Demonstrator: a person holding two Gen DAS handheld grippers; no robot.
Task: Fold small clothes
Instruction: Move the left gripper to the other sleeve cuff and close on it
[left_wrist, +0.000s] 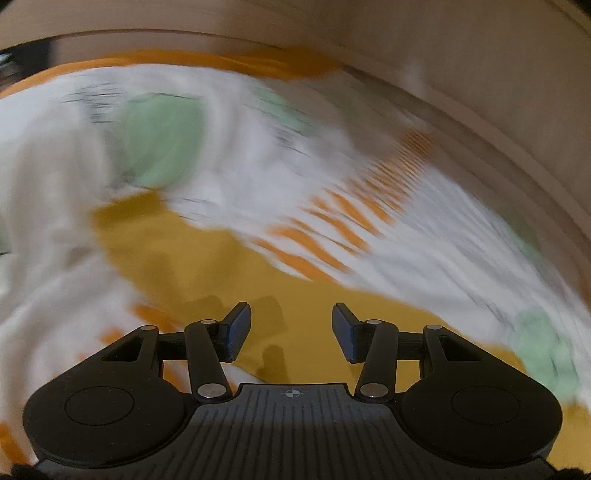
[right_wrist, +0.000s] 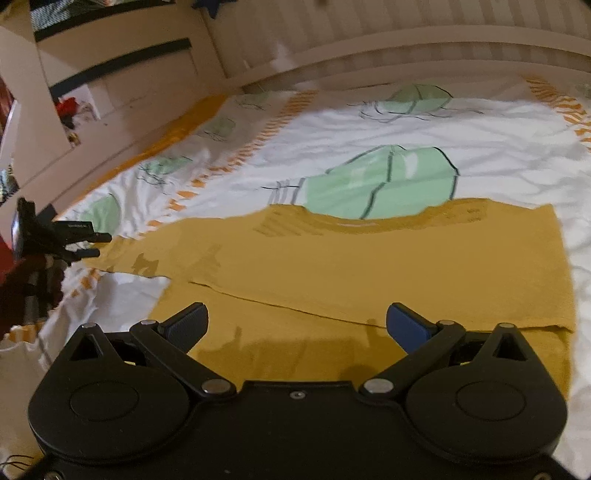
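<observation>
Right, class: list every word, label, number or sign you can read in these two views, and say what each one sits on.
No text can be read in either view.
Crosshair mark on the left gripper body: a sign only, no letters.
Pale marking on the other gripper, seen at the left of the right wrist view: too small and blurred to read.
Mustard shirt and bedsheet: drawings only, no words.

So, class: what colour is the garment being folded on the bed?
Mustard yellow, plain: the garment shows best in the right wrist view.
</observation>
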